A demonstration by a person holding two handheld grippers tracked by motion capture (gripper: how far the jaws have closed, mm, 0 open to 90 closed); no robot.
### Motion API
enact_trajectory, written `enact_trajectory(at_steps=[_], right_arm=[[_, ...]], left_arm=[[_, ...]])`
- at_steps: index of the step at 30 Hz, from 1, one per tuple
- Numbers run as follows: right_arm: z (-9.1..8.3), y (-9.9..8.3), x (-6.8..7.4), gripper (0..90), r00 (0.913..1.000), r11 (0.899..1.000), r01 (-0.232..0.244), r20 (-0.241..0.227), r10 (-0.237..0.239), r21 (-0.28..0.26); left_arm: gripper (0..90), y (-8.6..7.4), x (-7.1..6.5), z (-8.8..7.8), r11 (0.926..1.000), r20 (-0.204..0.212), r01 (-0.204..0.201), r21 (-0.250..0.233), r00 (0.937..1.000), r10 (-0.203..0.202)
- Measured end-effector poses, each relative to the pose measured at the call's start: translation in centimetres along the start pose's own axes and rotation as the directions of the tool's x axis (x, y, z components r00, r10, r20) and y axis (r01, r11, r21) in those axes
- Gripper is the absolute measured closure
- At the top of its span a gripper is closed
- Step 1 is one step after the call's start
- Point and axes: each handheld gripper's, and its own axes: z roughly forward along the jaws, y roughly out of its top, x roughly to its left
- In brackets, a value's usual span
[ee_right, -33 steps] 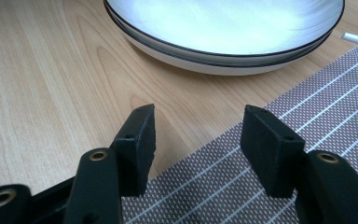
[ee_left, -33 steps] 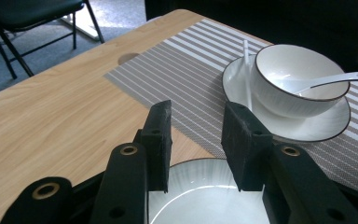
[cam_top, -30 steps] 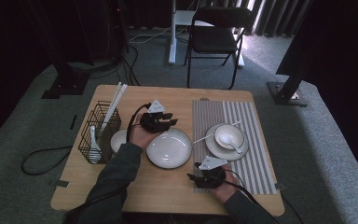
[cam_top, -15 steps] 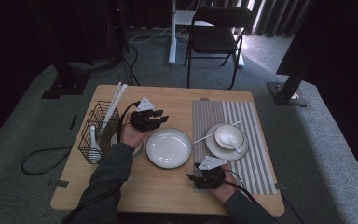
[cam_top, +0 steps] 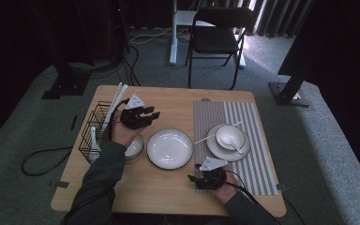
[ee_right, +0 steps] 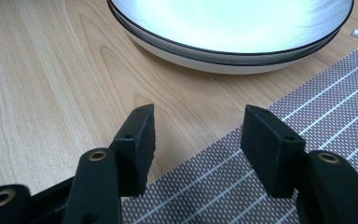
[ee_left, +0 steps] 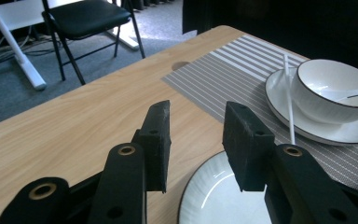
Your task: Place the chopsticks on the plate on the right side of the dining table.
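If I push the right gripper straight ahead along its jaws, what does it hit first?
Most likely the near rim of the large white plate: the open, empty right gripper points at it over bare table and the striped placemat edge.

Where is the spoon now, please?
In the high view, the spoon lies in the bowl on the striped mat, right of the empty plate.

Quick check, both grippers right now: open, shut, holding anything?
Left gripper: open, nothing between its jaws, above the far edge of the empty plate.
Right gripper: open, holding nothing, low over the placemat's edge.
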Motion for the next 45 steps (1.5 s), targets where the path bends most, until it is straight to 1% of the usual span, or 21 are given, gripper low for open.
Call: enact_trajectory(at_steps=[9, 14, 17, 23, 26, 29, 34, 39, 45], right_arm=[[0.0, 0.0, 0.0, 44.3, 1.0000, 1.000, 0.003, 0.001, -0.003, 0.001], [0.0, 0.0, 0.0, 44.3, 1.0000, 1.000, 0.003, -0.001, -0.003, 0.002], [0.0, 0.0, 0.0, 44.3, 1.0000, 1.000, 0.003, 0.000, -0.003, 0.003], [0.1, 0.0, 0.0, 44.4, 1.0000, 1.000, 0.003, -0.002, -0.003, 0.002], [0.1, 0.0, 0.0, 44.3, 1.0000, 1.000, 0.004, -0.003, -0.004, 0.004], [0.1, 0.0, 0.1, 44.3, 1.0000, 1.000, 0.003, -0.004, -0.003, 0.004], [0.1, 0.0, 0.1, 44.3, 1.0000, 1.000, 0.003, -0.004, -0.003, 0.004], [0.1, 0.0, 0.1, 44.3, 1.0000, 1.000, 0.002, -0.003, -0.002, 0.003], [0.1, 0.0, 0.1, 44.3, 1.0000, 1.000, 0.003, -0.003, -0.003, 0.004]], left_arm=[[62.5, 0.1, 1.0, -1.3, 0.9999, -0.027, 0.011, -0.008, 0.9996, -0.011], [62.7, 0.2, 1.7, -2.0, 0.9998, -0.048, 0.018, -0.012, 0.9987, -0.019], [62.8, 0.2, 2.1, -2.5, 0.9998, -0.063, 0.016, -0.009, 0.9979, -0.017], [64.9, 0.1, 2.8, -3.4, 0.9996, -0.093, 0.028, -0.009, 0.9952, -0.028], [65.0, 0.1, 3.1, -3.7, 0.9996, -0.108, 0.028, -0.005, 0.9937, -0.028], [65.6, 0.3, 3.3, -4.1, 0.9993, -0.123, 0.035, -0.009, 0.9917, -0.036], [65.5, 0.5, 3.5, -4.8, 0.9989, -0.134, 0.043, -0.021, 0.9900, -0.045], [65.5, 0.8, 3.6, -5.4, 0.9990, -0.145, 0.037, -0.026, 0.9886, -0.041], [65.5, 0.7, 4.3, -6.2, 0.9990, -0.166, 0.037, -0.028, 0.9853, -0.041]])
